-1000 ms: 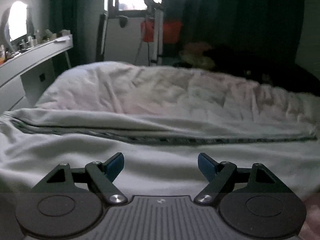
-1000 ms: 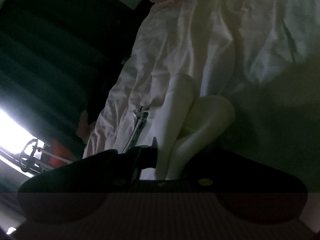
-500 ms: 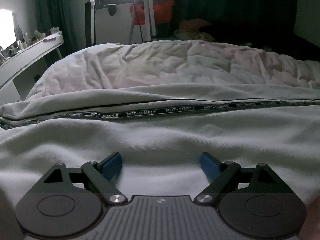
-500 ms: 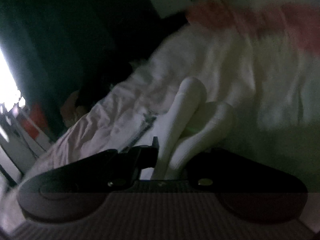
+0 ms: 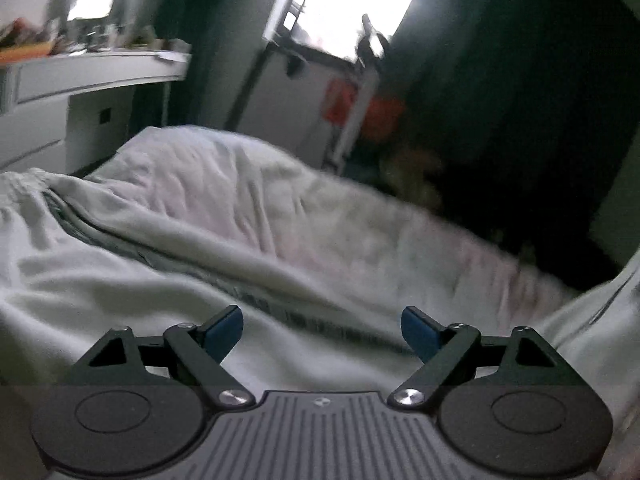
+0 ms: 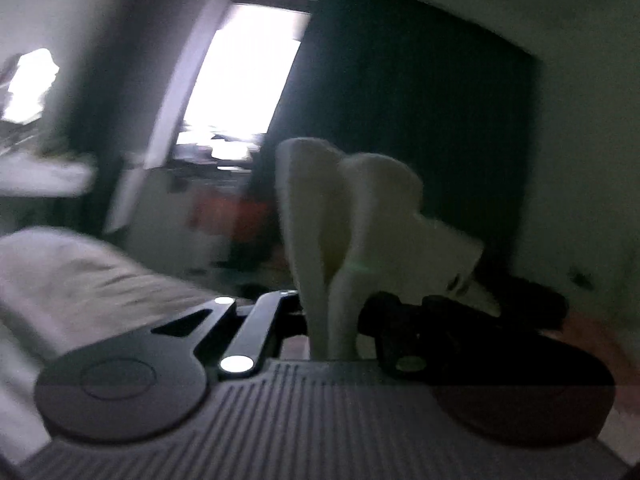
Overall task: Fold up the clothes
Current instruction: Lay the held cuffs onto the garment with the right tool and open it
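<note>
Blurring softens both views, so fine detail is hard to read. The left gripper hovers with its 2 blue pads spread wide and nothing between them, above the pale garment spread on the bed; the lettering on its dark trim strip is unreadable. The right gripper is clamped on a bunched fold of the same pale garment, which hides its fingertips. Behind it stand a bright window and dark curtain.
</note>
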A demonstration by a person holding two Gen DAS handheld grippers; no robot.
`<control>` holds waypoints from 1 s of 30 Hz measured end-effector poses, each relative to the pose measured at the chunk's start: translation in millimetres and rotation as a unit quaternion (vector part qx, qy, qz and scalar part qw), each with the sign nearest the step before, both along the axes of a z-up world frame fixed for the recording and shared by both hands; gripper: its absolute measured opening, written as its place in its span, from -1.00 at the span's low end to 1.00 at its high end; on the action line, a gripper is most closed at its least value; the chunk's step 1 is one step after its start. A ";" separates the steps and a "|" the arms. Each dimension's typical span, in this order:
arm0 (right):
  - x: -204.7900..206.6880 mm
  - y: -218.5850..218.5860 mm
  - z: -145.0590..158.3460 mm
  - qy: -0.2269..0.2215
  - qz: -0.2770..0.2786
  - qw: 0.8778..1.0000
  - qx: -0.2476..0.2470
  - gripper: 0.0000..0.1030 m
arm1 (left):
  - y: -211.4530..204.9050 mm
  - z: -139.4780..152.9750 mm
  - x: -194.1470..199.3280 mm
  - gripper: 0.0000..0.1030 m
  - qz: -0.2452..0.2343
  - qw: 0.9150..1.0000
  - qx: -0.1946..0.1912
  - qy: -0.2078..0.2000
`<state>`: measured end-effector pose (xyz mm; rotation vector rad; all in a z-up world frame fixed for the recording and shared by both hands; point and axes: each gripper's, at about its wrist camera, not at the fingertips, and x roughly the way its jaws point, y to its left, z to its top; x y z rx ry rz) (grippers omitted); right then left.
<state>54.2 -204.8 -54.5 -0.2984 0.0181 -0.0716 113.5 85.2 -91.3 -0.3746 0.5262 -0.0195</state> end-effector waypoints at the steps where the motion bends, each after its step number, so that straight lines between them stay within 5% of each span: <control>1: 0.1 19.2 -9.9 0.013 0.025 0.999 -0.019 -0.76 | 9.9 3.5 -1.2 0.72 0.008 1.000 -0.015 -0.007; 4: 3.1 72.2 -53.1 0.078 0.092 0.988 -0.093 -0.76 | 30.6 4.9 1.4 0.72 -0.001 0.999 -0.052 -0.006; 7: 2.9 105.3 -102.0 0.148 0.147 0.963 -0.170 -0.76 | 35.5 -4.3 8.4 0.72 -0.020 0.997 -0.076 0.015; 10: 0.5 115.5 -124.3 0.169 0.154 0.952 -0.203 -0.76 | 25.7 -15.4 16.9 0.72 -0.058 0.994 -0.079 0.038; 14: 1.7 112.1 -111.0 0.151 0.152 0.960 -0.180 -0.76 | 9.0 -31.1 29.1 0.72 -0.095 0.991 -0.071 0.069; 17: 3.7 115.9 -103.6 0.145 0.155 0.963 -0.165 -0.76 | 4.0 -47.0 35.8 0.70 -0.118 0.983 -0.098 0.097; 26: 15.2 94.9 -81.5 0.227 0.175 0.954 -0.082 -0.69 | 6.1 -69.2 38.1 0.68 -0.139 0.969 -0.154 0.135; 30: 12.8 73.9 -65.7 0.290 0.181 0.940 0.018 -0.31 | 4.1 -70.7 33.3 0.68 -0.147 0.968 -0.151 0.135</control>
